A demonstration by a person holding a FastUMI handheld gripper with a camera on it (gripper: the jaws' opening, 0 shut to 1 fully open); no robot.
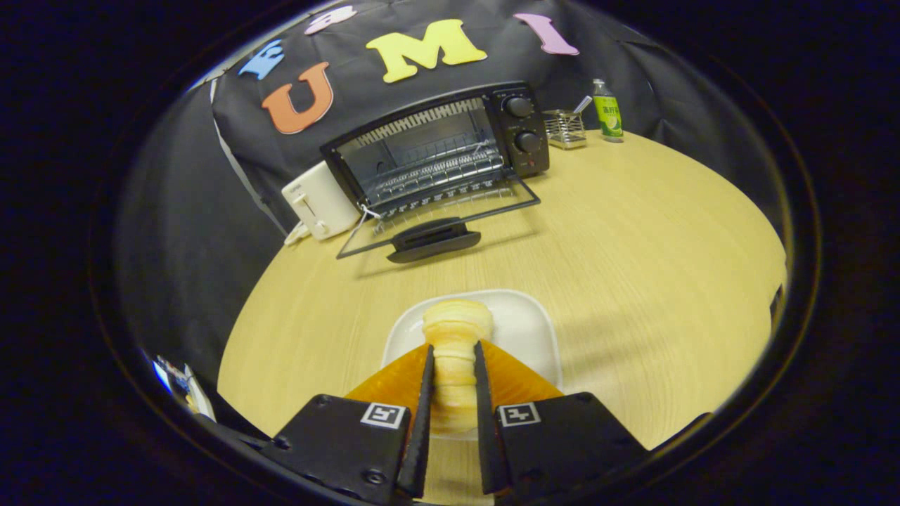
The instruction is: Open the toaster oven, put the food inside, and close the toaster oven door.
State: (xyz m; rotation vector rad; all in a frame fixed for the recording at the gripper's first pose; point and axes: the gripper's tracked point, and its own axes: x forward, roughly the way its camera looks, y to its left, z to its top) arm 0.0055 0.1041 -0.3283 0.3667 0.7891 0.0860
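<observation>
Pinched between both fingers of the tongs (453, 365) is a pale layered pastry (455, 334), held over a white plate (531, 330) on the table (633, 246). Well beyond, the toaster oven (439, 151) is seen with its door (450, 214) dropped open; a white toaster (320, 200) is set beside it.

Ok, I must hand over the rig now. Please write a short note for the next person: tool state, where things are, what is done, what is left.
Tool: shut on the pastry, both fingers pressing its sides, over the white plate.
Toaster oven: beyond the fingers at the far side of the table, door already folded down open, rack visible inside.
Done: door opened, food gripped.
Left: carry the pastry to the oven, set it on the rack, release, then close the door.
</observation>
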